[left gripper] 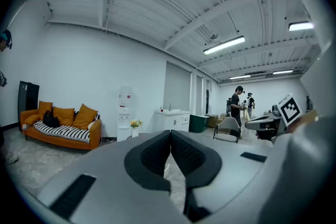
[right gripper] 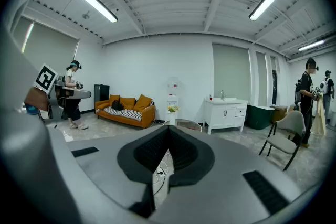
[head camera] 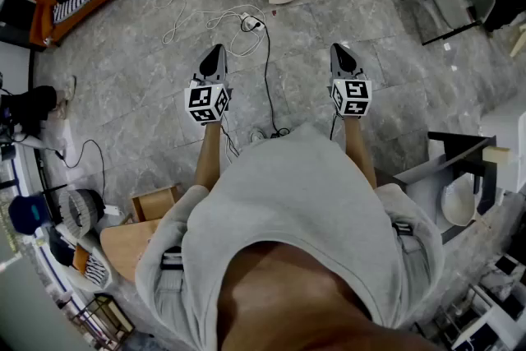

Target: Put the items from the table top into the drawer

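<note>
Currently L claw & R claw both pinched together, empty, over grey floor.

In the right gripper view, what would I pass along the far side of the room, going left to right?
person → orange sofa → water dispenser → white cabinet → chair

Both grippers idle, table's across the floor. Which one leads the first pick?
Right, marginally. Left gripper and right gripper are both shut, empty, far from the table. The right gripper view has it just above the jaws; the left gripper view has its flowers off to the left.
</note>
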`<action>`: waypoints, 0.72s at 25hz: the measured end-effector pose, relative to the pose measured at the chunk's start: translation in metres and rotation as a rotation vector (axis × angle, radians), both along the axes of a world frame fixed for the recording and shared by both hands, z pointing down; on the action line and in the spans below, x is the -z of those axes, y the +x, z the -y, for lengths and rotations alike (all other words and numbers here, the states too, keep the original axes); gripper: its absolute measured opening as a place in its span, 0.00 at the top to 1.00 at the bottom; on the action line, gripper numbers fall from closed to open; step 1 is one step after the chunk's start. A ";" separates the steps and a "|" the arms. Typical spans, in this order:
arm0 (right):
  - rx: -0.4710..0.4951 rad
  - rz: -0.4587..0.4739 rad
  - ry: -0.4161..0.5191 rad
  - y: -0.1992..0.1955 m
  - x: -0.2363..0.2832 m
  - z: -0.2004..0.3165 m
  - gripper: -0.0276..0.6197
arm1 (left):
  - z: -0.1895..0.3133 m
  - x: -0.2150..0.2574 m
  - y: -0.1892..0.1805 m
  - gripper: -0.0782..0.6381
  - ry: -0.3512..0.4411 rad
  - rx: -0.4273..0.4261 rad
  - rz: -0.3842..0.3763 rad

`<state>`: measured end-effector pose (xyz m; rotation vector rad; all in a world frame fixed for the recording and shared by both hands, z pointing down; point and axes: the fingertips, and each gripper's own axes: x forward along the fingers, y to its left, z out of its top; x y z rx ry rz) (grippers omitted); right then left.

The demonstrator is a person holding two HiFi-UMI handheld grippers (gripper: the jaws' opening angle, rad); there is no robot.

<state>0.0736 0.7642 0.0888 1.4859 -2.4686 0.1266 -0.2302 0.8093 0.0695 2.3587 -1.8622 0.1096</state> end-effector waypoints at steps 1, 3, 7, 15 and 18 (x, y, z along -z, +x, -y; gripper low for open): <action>0.003 -0.001 0.002 0.001 0.001 0.001 0.92 | 0.001 0.000 0.002 0.87 0.000 0.000 0.001; 0.007 -0.002 0.007 0.002 0.003 0.004 0.92 | 0.002 0.001 0.005 0.87 0.000 0.000 0.001; 0.012 0.001 0.009 0.006 0.005 0.010 0.92 | 0.006 0.004 0.013 0.87 0.002 -0.002 0.003; 0.040 0.047 0.004 0.028 -0.001 0.014 0.92 | 0.009 -0.001 0.040 0.87 -0.008 0.014 0.006; 0.053 0.046 -0.004 0.042 -0.007 0.017 0.92 | 0.012 -0.004 0.056 0.87 -0.012 0.019 0.010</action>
